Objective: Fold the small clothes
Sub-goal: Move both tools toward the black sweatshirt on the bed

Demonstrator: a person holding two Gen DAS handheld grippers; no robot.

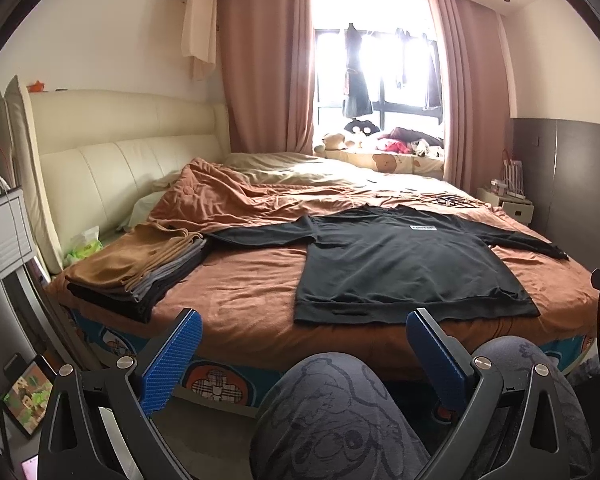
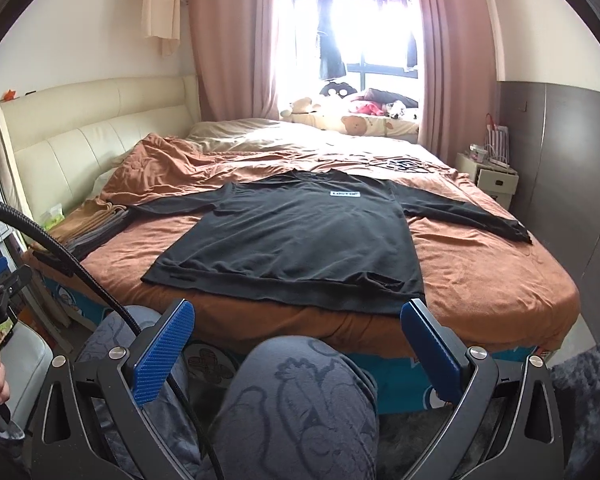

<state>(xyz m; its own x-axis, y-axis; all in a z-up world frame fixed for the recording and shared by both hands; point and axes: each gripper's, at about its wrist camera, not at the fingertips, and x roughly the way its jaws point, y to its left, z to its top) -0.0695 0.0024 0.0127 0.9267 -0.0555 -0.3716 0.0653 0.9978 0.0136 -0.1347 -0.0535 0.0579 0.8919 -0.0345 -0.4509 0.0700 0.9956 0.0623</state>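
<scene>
A black long-sleeved shirt lies flat on the bed, front up, sleeves spread to both sides, hem toward me. It has a small white label on the chest. My left gripper is open, held back from the bed above a person's knees, short of the shirt's hem. My right gripper is open too, also short of the hem, with nothing between its blue fingers. A stack of folded clothes, tan on top of grey and black, sits at the bed's left edge.
The bed has an orange-brown sheet and a rumpled blanket toward the cream headboard. A person's knees in patterned grey trousers fill the foreground. A white nightstand stands at the right, a window with hanging clothes behind.
</scene>
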